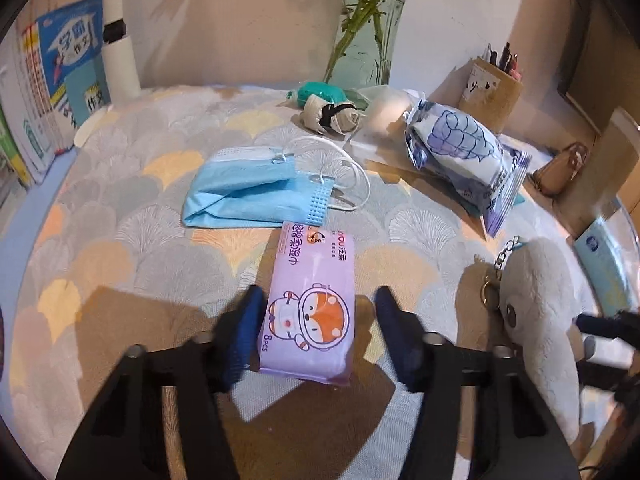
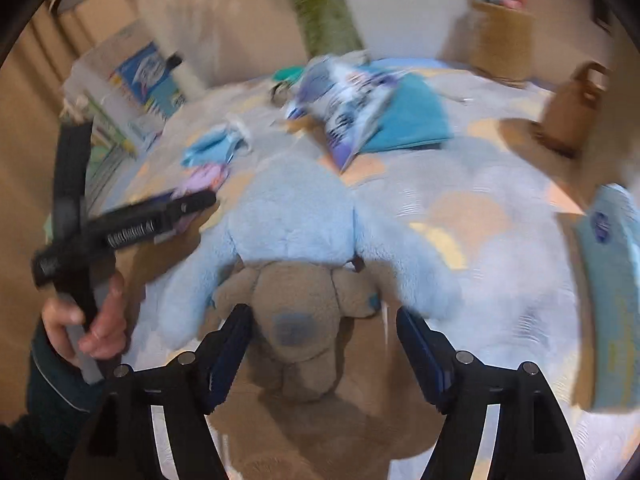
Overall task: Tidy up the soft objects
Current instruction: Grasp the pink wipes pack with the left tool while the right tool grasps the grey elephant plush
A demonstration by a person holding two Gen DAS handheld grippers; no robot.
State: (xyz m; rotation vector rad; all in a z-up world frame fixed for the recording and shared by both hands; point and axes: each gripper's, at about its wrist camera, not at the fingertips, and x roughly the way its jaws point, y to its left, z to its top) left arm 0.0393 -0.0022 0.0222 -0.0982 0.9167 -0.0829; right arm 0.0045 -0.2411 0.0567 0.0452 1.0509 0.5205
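Observation:
My left gripper (image 1: pixel 318 320) is open, its fingers on either side of a purple wet-wipes pack (image 1: pixel 310 308) with a cartoon fox that lies on the patterned cloth. Beyond it lies a blue face mask (image 1: pixel 252 196). A blue-and-white tissue pack (image 1: pixel 468 156) lies at the right. A pale plush toy (image 1: pixel 540 320) with a keychain lies at the right edge. In the blurred right wrist view, my right gripper (image 2: pixel 324 340) is open around the brown part of the light-blue plush (image 2: pixel 296 216). The left gripper (image 2: pixel 132 220) shows at the left there.
Books (image 1: pixel 52 80) stand at the left. A glass vase (image 1: pixel 368 40) with stems, a pen holder (image 1: pixel 492 84), small rolled soft items (image 1: pixel 332 116), a teal cloth (image 2: pixel 408 120) and a brown bag (image 2: pixel 572 112) sit toward the back and right.

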